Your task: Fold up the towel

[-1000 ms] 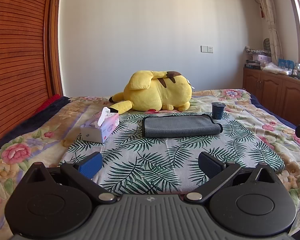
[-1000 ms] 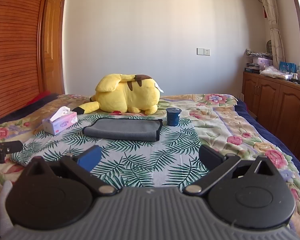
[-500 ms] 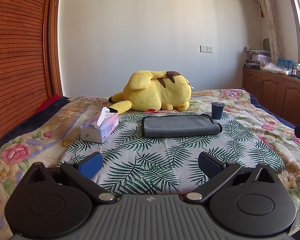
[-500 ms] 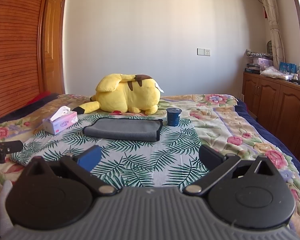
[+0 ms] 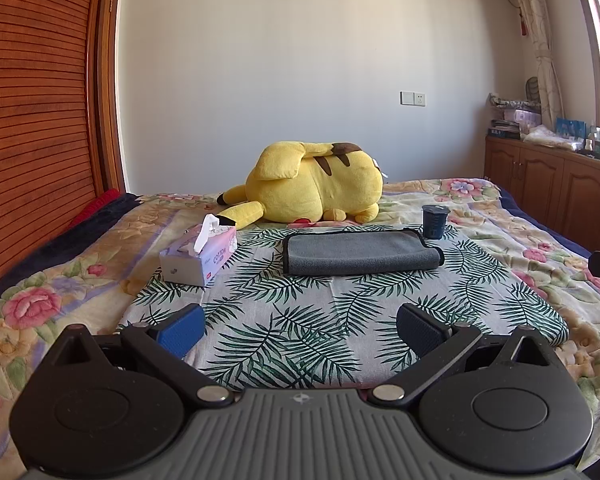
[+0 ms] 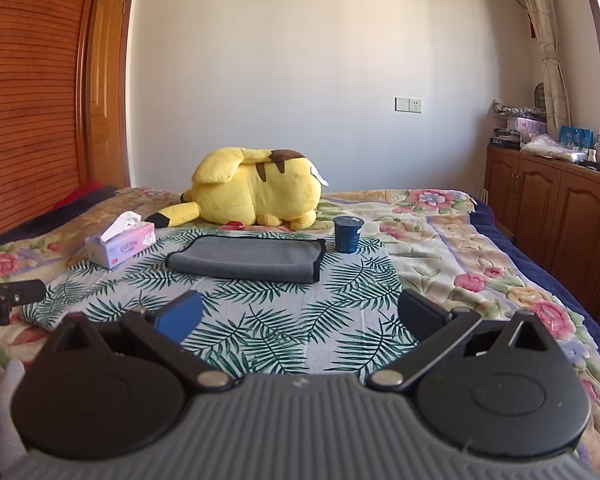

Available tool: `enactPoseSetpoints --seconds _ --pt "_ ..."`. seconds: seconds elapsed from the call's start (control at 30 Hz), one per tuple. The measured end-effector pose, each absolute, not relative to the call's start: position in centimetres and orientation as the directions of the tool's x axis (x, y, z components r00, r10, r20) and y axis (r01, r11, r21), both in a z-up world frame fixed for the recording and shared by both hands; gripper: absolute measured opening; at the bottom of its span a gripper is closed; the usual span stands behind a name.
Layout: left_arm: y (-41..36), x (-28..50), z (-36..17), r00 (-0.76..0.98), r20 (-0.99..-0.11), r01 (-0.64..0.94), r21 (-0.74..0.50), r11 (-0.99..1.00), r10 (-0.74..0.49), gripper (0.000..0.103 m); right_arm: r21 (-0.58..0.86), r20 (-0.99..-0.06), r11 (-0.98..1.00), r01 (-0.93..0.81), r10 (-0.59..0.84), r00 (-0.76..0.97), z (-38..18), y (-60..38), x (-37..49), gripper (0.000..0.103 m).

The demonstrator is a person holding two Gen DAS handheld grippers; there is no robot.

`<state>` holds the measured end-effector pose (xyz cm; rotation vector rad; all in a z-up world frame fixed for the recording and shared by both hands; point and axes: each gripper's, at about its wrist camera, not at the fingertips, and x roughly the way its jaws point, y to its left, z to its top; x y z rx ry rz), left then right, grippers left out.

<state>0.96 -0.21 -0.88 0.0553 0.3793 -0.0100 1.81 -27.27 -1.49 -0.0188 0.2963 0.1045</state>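
A grey towel (image 5: 360, 254) with a dark hem lies folded flat on a palm-leaf cloth (image 5: 340, 304) on the bed; it also shows in the right wrist view (image 6: 246, 259). My left gripper (image 5: 300, 326) is open and empty, held over the near edge of the cloth, well short of the towel. My right gripper (image 6: 298, 316) is open and empty, also over the near part of the cloth (image 6: 260, 320). Part of the left gripper shows at the left edge of the right wrist view.
A yellow plush toy (image 5: 312, 190) lies behind the towel. A tissue box (image 5: 198, 256) stands to the towel's left and a dark blue cup (image 5: 434, 222) at its far right corner. Wooden cabinets (image 5: 560, 188) line the right wall, a slatted wooden wardrobe (image 5: 32, 120) the left.
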Motion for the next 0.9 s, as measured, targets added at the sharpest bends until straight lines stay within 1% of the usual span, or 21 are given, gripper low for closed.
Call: enactPoseSetpoints --seconds 0.9 --pt "-0.3 1.02 -1.0 0.928 -0.372 0.021 0.057 0.998 0.001 0.087 -0.004 -0.293 0.994 -0.105 0.099 0.951 -1.51 -27.16 1.77 0.103"
